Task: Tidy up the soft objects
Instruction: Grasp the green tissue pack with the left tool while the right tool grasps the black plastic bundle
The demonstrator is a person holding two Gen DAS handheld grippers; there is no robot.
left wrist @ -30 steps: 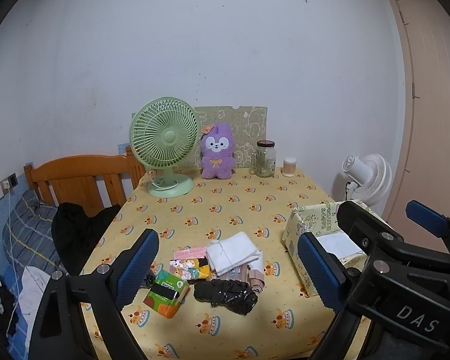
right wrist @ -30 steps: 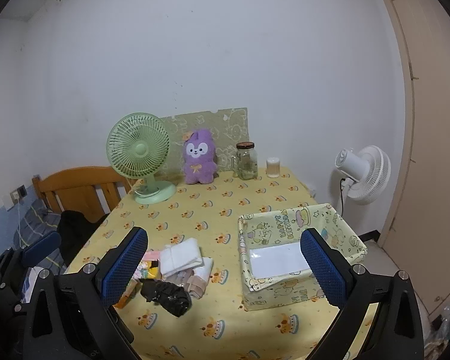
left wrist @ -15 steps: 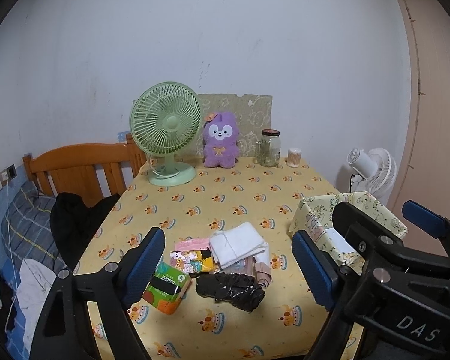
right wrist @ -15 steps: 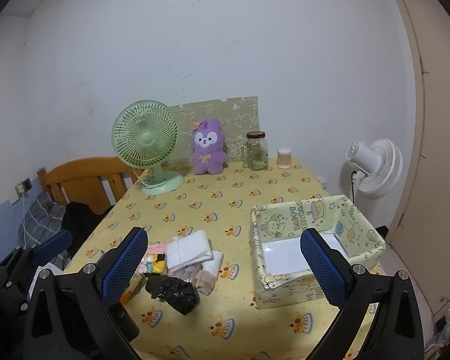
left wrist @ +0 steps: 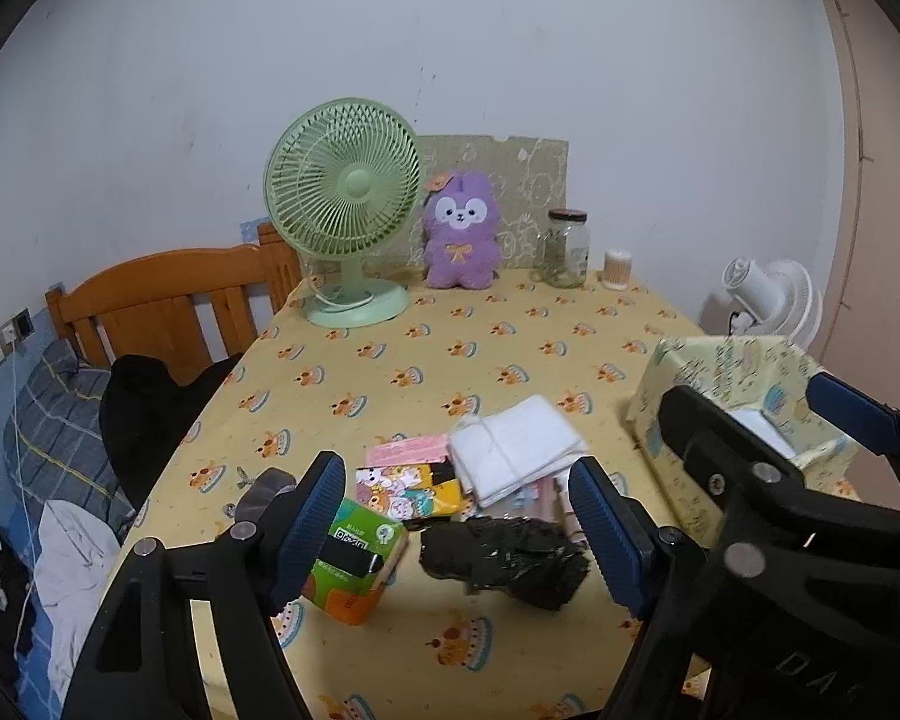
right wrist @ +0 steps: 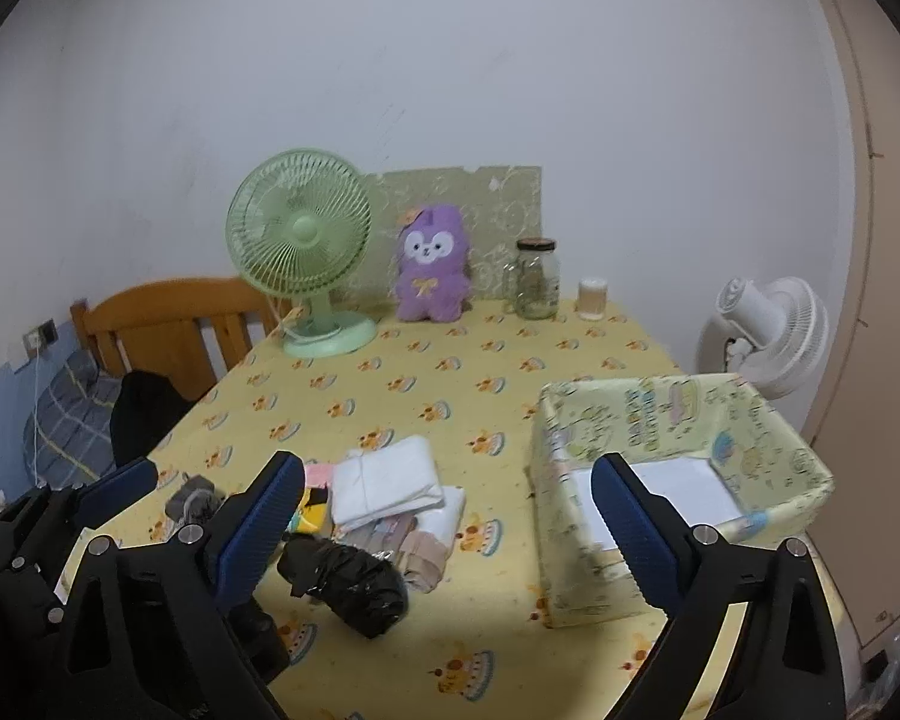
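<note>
The left gripper (left wrist: 457, 525) is spread, its jaws just closing with nothing pinched, around the crumpled black bag (left wrist: 504, 561) at lower centre; its long axis runs left-right, one end aimed lower right. The right gripper (right wrist: 444, 525) also hangs spread and empty. A careless pinch could snag the green tissue pack (left wrist: 354, 564) just beside, or the slack film could slip before reaching the yellow fabric basket (right wrist: 678, 420) at right.

Yellow tablecloth (left wrist: 450, 348) with orange cake print | mint-green fan (left wrist: 345, 180) | purple plush rabbit (left wrist: 461, 234) | pale yellow cartoon-print basket (right wrist: 642, 414) | crumpled black bag (left wrist: 510, 558) | white folded cloth (left wrist: 519, 444) | blue gripper pads (right wrist: 264, 510)
</note>
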